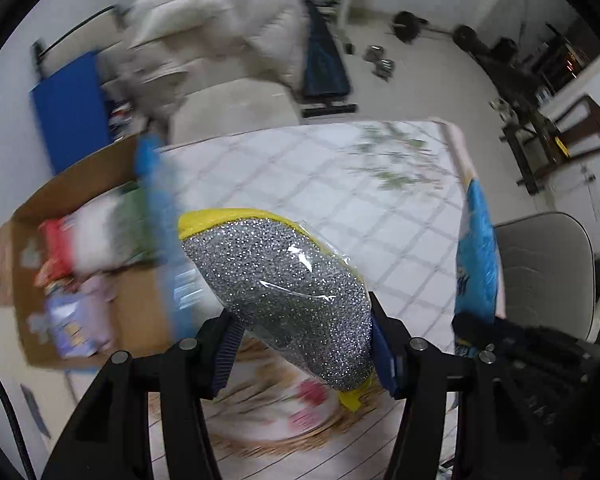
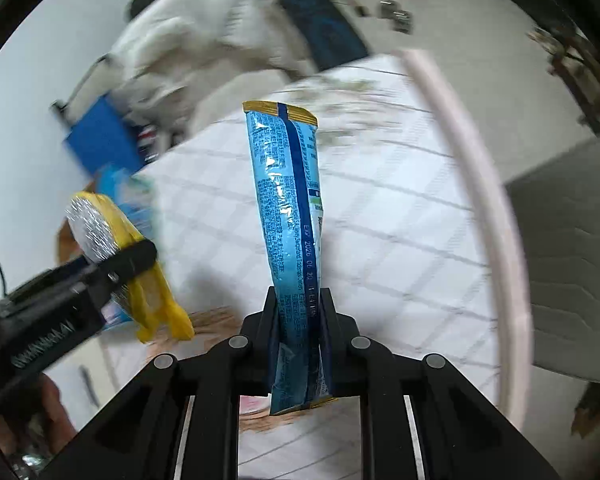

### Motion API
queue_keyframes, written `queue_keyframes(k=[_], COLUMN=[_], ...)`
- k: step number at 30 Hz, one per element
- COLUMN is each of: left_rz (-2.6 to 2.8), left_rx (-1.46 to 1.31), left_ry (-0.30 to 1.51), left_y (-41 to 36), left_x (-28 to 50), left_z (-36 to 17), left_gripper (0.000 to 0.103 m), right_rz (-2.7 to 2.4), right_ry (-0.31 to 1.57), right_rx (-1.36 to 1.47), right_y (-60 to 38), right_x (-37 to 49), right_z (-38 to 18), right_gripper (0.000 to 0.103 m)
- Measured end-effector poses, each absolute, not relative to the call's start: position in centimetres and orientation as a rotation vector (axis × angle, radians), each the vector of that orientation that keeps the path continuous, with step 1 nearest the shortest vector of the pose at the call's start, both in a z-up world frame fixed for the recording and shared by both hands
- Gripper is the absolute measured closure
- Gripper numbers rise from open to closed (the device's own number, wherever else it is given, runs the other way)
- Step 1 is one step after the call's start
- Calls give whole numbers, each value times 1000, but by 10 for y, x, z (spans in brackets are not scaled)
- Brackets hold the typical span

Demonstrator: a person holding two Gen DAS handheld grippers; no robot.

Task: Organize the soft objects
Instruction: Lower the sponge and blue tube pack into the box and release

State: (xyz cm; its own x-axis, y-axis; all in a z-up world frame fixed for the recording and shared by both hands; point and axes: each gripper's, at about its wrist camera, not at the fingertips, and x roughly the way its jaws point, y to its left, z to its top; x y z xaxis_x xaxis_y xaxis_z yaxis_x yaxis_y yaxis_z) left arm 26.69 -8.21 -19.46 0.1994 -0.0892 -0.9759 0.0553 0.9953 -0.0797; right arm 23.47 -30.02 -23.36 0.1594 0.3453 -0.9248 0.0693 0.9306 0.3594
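Observation:
My left gripper (image 1: 304,344) is shut on a wrapped scouring sponge (image 1: 284,292), silver glitter on top with a yellow edge, and holds it above the table. It also shows at the left of the right wrist view (image 2: 96,232). My right gripper (image 2: 300,320) is shut on a long blue snack packet (image 2: 288,200) that stands upright between the fingers. The same packet shows at the right of the left wrist view (image 1: 476,248). A cardboard box (image 1: 136,320) with several soft packets inside sits at the table's left.
The table has a white checked cloth (image 1: 340,184) with a flower print. A grey chair (image 1: 548,272) stands at the right. A white sofa with bedding (image 1: 220,40) and gym weights (image 1: 408,24) lie beyond the table. A blue board (image 1: 68,108) leans at the left.

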Motion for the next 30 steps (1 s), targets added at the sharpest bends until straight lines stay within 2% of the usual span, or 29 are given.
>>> queue_keyframes(k=[6, 13, 22, 26, 28, 30], left_rz=[13, 31, 9, -30, -46, -60], left_rx=[-136, -423, -559, -541, -558, -568], left_ry=[1401, 1530, 1665, 1734, 1760, 1790], left_y=[37, 140, 179, 173, 171, 167], left_x=[241, 258, 290, 297, 295, 294], left_z=[-185, -231, -289, -311, -319, -326], left_gripper=[49, 49, 48, 44, 44, 41], right_rz=[385, 462, 354, 326, 322, 306], right_ry=[1409, 1494, 1560, 1607, 1620, 1623], right_rx=[288, 280, 205, 158, 136, 112], right_y=[-166, -30, 24, 34, 34, 35], right_x=[227, 238, 275, 284, 288, 289], right_z=[-204, -225, -280, -301, -308, -309], right_gripper=[85, 85, 85, 85, 80, 53])
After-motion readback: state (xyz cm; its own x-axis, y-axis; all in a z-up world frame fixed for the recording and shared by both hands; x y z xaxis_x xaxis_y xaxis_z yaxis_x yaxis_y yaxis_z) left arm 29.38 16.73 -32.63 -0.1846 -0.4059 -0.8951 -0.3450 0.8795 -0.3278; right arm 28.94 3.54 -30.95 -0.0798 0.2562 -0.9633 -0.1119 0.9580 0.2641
